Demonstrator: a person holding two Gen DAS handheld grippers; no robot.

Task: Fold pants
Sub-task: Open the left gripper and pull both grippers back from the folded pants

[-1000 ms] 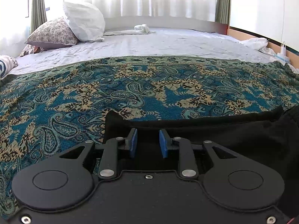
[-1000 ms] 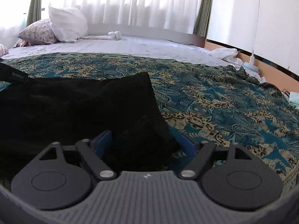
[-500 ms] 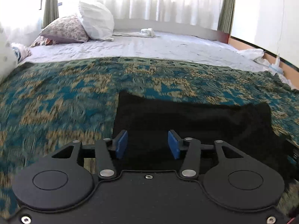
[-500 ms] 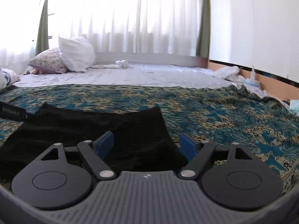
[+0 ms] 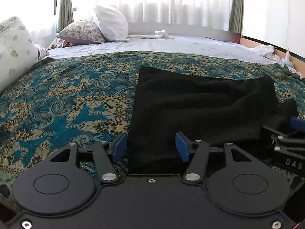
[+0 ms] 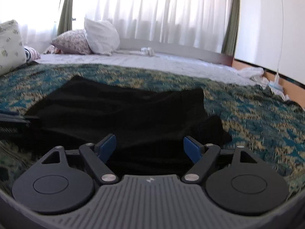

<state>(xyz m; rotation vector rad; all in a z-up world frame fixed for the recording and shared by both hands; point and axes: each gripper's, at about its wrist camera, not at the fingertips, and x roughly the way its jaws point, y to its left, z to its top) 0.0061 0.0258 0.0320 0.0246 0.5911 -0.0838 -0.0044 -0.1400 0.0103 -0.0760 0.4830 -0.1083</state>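
Note:
The black pants (image 5: 202, 106) lie folded in a flat bundle on the teal paisley blanket (image 5: 63, 99). My left gripper (image 5: 150, 147) hovers at the bundle's near left corner; its jaws are opening, with black cloth lying between the blue pads (image 5: 119, 147) but not pressed by them. The other gripper's tip shows at the right edge of this view. In the right wrist view the pants (image 6: 122, 114) spread ahead, and my right gripper (image 6: 149, 148) stands open over their near edge, its pads clear of the cloth.
The blanket (image 6: 257, 118) covers the bed's near half; a pale sheet (image 5: 171, 45) lies beyond. Pillows (image 5: 110, 24) are stacked at the far left, and a patterned pillow (image 5: 13, 49) stands at the left edge. A rolled white cloth (image 5: 161, 34) sits by the curtained window.
My left gripper's jaws have widened and let go of the pants' edge while pulling back. The right gripper has backed off too, so more of the folded bundle shows in both views.

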